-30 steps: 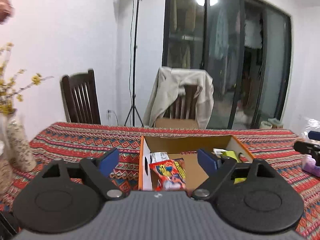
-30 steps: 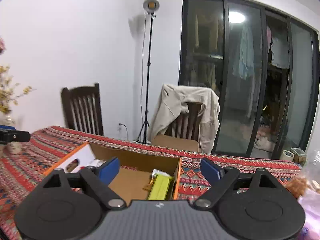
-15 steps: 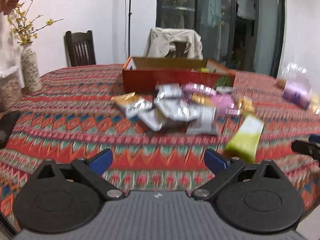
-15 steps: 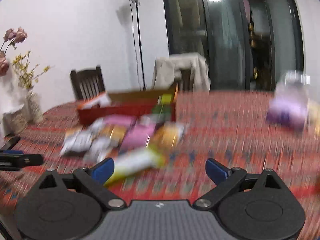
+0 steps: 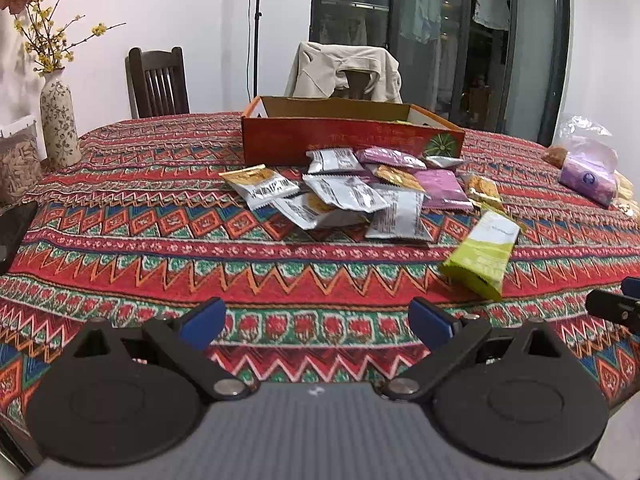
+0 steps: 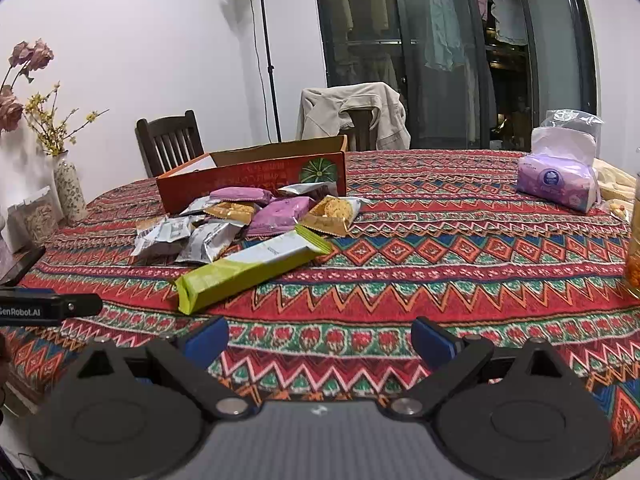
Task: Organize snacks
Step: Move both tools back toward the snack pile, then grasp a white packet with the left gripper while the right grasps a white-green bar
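Red zigzag-patterned tablecloth (image 5: 160, 216), lime-green packet (image 6: 248, 270), orange-red box (image 5: 344, 140)

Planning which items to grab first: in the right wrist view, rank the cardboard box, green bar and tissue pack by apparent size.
1. cardboard box
2. green bar, though it lies nearest the camera
3. tissue pack

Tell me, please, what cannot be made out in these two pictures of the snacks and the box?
- Inside of the box: both views, hidden by its near wall.
- Lower packets in the pile: both views, covered by those on top.
- Print on the green packet: right view, too small.
- Right tongs: left view, cut off by the right edge.
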Motion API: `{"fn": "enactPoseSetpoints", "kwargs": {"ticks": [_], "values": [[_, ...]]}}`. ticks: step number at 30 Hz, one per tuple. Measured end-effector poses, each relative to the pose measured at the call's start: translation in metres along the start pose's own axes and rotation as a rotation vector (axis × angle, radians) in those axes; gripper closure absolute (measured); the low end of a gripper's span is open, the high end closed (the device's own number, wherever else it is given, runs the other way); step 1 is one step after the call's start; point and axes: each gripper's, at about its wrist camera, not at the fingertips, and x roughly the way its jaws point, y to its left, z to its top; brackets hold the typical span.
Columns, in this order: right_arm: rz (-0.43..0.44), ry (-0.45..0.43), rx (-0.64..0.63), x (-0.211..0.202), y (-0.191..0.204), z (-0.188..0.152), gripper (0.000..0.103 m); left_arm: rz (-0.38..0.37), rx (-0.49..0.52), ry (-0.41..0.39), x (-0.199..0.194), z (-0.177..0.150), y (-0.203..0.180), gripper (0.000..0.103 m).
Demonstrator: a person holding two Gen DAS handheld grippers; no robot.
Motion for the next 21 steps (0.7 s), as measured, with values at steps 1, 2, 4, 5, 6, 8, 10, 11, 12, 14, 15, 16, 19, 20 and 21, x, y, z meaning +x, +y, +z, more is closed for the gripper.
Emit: {"fn": "enactPoseSetpoints", "kwargs": {"ticks": [1, 2, 4, 5, 6, 8, 10, 11, 12, 14, 15, 16, 19, 20, 21], "values": [[0.005, 0.000, -0.002, 0.003, 0.002, 0.002, 0.005, -0.004, -0.004, -0.005, 0.002, 0.003, 0.001, 0.003], [0.012, 0.001, -0.005, 0.006, 0.004, 0.005, 0.005, -0.008, -0.005, -0.012, 0.005, 0.007, 0.001, 0.003], [0.033, 0.010, -0.012, 0.017, 0.009, 0.012, 0.005, -0.006, -0.002, -0.023, 0.014, 0.019, 0.000, 0.003], [0.040, 0.023, -0.012, 0.024, 0.011, 0.017, 0.005, -0.003, 0.003, -0.036, 0.021, 0.027, -0.002, 0.003], [0.049, 0.039, 0.003, 0.033, 0.014, 0.024, 0.005, 0.001, 0.007, -0.046, 0.029, 0.035, -0.004, 0.004], [0.108, 0.076, 0.056, 0.053, 0.016, 0.036, 0.005, -0.009, 0.010, -0.063, 0.046, 0.052, -0.007, 0.008], [0.181, 0.113, 0.103, 0.074, 0.019, 0.047, 0.006, -0.041, 0.008, -0.064, 0.065, 0.065, -0.008, 0.018], [0.199, 0.119, 0.112, 0.083, 0.023, 0.053, 0.006, -0.042, 0.008, -0.037, 0.079, 0.072, -0.009, 0.026], [0.208, 0.111, 0.103, 0.092, 0.028, 0.058, 0.007, -0.043, 0.008, -0.018, 0.090, 0.077, -0.010, 0.029], [0.177, 0.106, 0.062, 0.109, 0.038, 0.066, 0.007, -0.047, 0.000, 0.005, 0.113, 0.086, -0.011, 0.029], [0.155, 0.101, 0.037, 0.119, 0.044, 0.070, 0.009, -0.050, 0.002, 0.015, 0.122, 0.089, -0.012, 0.032], [0.138, 0.107, 0.017, 0.127, 0.048, 0.072, 0.017, -0.048, 0.003, 0.027, 0.129, 0.091, -0.012, 0.034], [0.100, 0.126, -0.098, 0.145, 0.062, 0.074, 0.039, -0.051, 0.002, 0.044, 0.139, 0.090, -0.011, 0.040], [0.082, 0.132, -0.139, 0.147, 0.065, 0.071, 0.042, -0.046, 0.022, 0.040, 0.137, 0.087, -0.011, 0.050], [0.065, 0.139, -0.174, 0.146, 0.066, 0.069, 0.046, -0.045, 0.042, 0.042, 0.134, 0.086, -0.010, 0.053]]}}
